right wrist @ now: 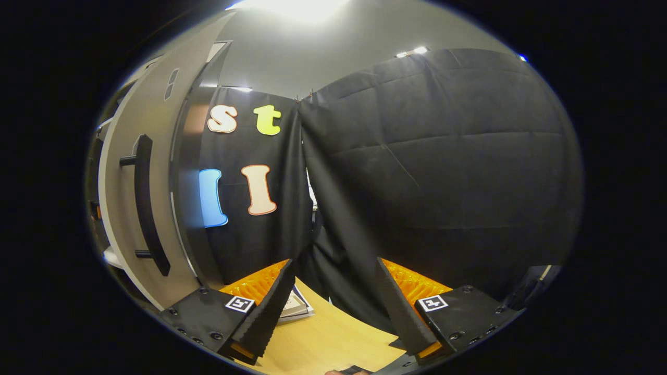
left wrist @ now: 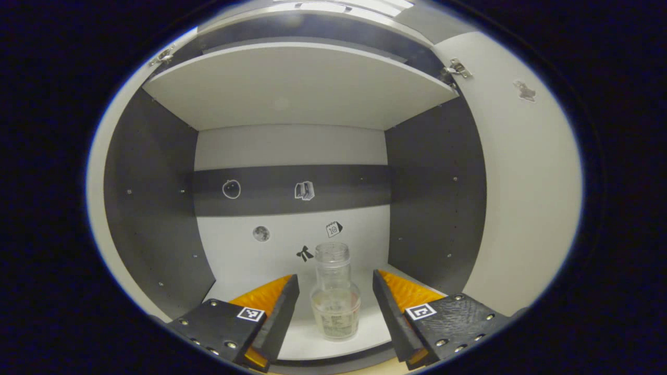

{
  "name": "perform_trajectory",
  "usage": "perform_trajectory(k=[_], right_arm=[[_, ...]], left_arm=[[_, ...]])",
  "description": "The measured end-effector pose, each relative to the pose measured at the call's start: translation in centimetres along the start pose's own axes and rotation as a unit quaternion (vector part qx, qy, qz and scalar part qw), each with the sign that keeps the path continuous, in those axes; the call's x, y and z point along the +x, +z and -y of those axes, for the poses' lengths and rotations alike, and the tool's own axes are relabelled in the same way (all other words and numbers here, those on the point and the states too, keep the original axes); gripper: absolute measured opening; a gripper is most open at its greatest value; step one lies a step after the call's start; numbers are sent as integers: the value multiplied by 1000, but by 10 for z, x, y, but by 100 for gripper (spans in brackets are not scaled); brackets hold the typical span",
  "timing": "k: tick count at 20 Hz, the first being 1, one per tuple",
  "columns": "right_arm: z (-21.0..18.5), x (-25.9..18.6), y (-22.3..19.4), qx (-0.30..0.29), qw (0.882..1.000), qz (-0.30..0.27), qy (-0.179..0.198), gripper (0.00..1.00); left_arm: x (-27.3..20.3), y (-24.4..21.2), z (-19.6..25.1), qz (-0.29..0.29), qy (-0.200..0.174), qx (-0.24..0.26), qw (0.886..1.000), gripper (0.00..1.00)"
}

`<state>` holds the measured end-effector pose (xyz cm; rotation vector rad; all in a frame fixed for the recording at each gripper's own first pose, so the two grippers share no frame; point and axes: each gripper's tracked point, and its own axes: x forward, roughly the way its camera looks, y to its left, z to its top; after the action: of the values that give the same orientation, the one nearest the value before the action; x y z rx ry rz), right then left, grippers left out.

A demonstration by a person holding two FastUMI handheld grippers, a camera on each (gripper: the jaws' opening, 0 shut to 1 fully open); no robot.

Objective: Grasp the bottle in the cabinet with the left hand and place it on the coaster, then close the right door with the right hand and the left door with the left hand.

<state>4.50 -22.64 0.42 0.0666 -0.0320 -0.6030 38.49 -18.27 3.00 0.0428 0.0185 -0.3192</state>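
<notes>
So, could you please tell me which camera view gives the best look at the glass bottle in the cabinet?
The left gripper view: the glass bottle stands upright on the cabinet floor, centred between the open left tool's fingers, untouched. The right gripper view faces the booth's black cloth and an open cabinet door instead.

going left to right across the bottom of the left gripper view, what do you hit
Left cabinet side wall → the gripper's left finger → glass bottle → the gripper's right finger → right cabinet side wall → open right door.
</notes>
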Motion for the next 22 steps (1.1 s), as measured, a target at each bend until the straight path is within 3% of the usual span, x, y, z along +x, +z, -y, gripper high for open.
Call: perform_trajectory(k=[3, 4, 5, 6, 10, 11, 12, 13, 14, 15, 19, 22], right_arm=[[-1, 4, -1, -9, 1000, 2, -4, 98], [0, 4, -3, -9, 1000, 2, -5, 98], [0, 5, -3, -8, 1000, 1, -7, 94], [0, 6, -5, -7, 1000, -2, -9, 98], [4, 16, -6, -8, 1000, -2, -15, 94], [5, 18, -7, -8, 1000, -1, -16, 98], [6, 20, -8, -8, 1000, -1, -16, 98], [6, 21, -9, -8, 1000, -2, -15, 94], [6, 22, -11, -7, 1000, -3, -14, 98], [6, 23, -11, -7, 1000, -3, -13, 98], [5, 25, -11, -9, 1000, -6, -4, 94], [6, 24, -12, -8, 1000, -6, 0, 94]], left_arm=[[13, -3, 4, -3, -4, 4, 1000, 85], [17, -4, 0, -1, 5, 9, 1000, 82], [22, -5, 1, -4, 5, 14, 1000, 69], [26, -9, 0, -8, 10, 25, 1000, 57], [35, -6, 2, -2, 7, 26, 1000, 57], [37, -7, 1, -4, 6, 22, 1000, 57], [37, -9, -1, -3, 7, 19, 1000, 65], [41, -9, -2, -1, 7, 12, 1000, 53], [38, -8, -1, -2, 5, 6, 1000, 42], [37, -7, -2, -2, 5, 1, 1000, 44], [25, -3, -3, -1, 2, -42, 999, 36], [7, 6, -4, 3, 0, -37, 999, 38]])
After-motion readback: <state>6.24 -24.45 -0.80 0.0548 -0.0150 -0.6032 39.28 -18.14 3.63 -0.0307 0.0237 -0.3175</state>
